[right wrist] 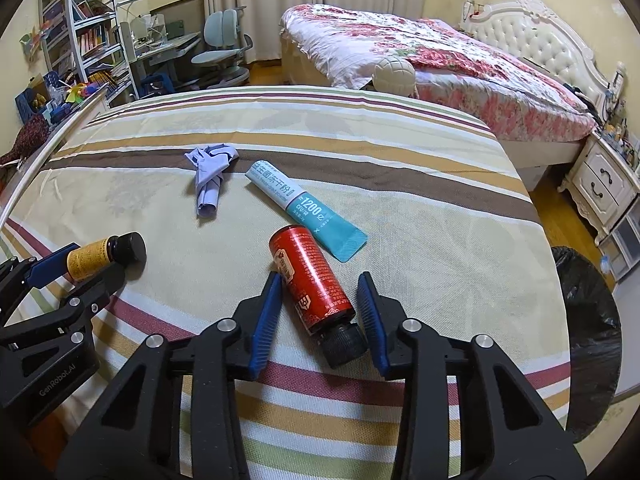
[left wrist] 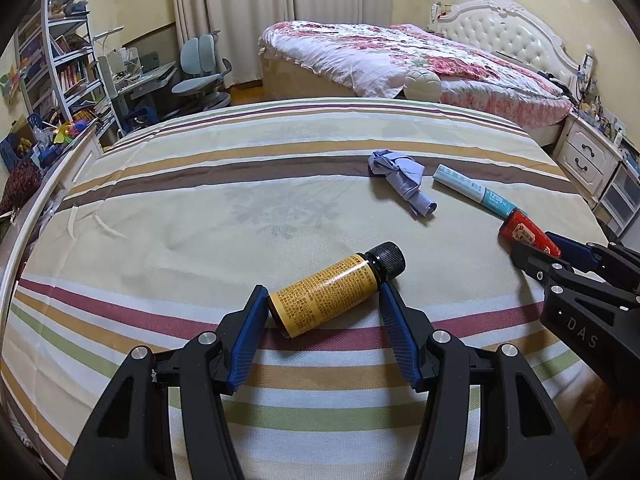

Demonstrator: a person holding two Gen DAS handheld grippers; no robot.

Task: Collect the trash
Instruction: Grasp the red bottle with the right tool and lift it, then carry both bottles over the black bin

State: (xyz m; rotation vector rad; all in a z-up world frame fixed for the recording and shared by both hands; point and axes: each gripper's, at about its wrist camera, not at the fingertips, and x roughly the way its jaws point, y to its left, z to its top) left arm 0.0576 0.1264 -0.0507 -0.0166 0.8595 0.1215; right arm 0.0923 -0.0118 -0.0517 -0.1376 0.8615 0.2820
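A yellow-labelled bottle with a black cap [left wrist: 332,288] lies on the striped bed [left wrist: 200,208]. My left gripper [left wrist: 324,300] is open with one finger on each side of it; the bottle also shows in the right wrist view [right wrist: 100,256]. A red bottle with a black cap [right wrist: 312,284] lies between the open fingers of my right gripper [right wrist: 320,292]; it also shows in the left wrist view [left wrist: 528,236]. A crumpled lilac paper [right wrist: 210,174] and a white-and-teal sachet [right wrist: 304,208] lie farther out on the bed.
A black-lined trash bin [right wrist: 588,340] stands on the floor at the bed's right side. A second bed with a floral quilt [right wrist: 420,52] is behind. A white nightstand [right wrist: 600,180] is at the right, and shelves and a desk [right wrist: 100,52] at the left.
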